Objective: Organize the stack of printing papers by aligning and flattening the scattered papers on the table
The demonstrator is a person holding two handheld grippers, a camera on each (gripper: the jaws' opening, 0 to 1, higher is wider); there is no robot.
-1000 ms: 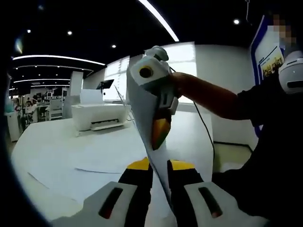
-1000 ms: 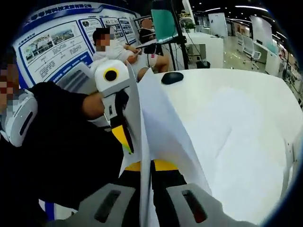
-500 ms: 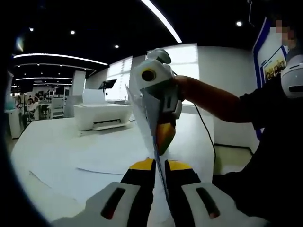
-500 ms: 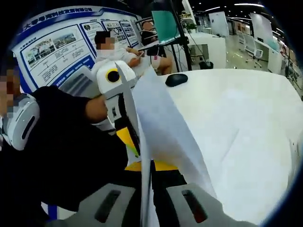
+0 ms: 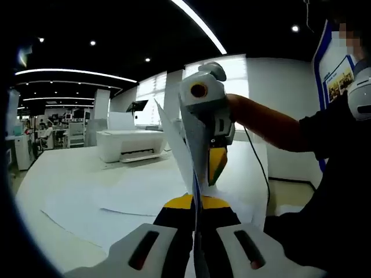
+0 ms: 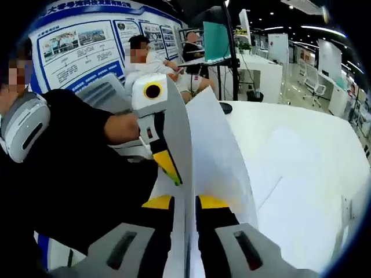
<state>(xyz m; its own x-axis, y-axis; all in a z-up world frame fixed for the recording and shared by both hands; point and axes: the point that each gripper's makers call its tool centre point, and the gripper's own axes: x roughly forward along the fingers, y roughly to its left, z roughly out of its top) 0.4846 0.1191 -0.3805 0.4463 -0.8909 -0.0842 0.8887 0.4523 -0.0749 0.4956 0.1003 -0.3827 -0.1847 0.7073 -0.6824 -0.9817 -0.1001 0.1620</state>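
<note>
A few white sheets stand upright in the air, edge-on between my left gripper's yellow-tipped jaws, which are shut on their lower edge. Across from it a hand holds my right gripper, which clamps the same sheets. In the right gripper view the sheets rise from my right gripper, shut on them, and the left gripper pinches them from the left. More loose sheets lie overlapping and askew on the white table, and they also spread over its right part.
A white printer stands at the table's far side. A black mouse lies near the far edge. The person in a dark sleeve stands close. Two people sit by a blue poster board behind.
The held sheets have turned until they stand edge-on to the left gripper view. Both hands shifted slightly, so the views moved. Both grips are unchanged.
</note>
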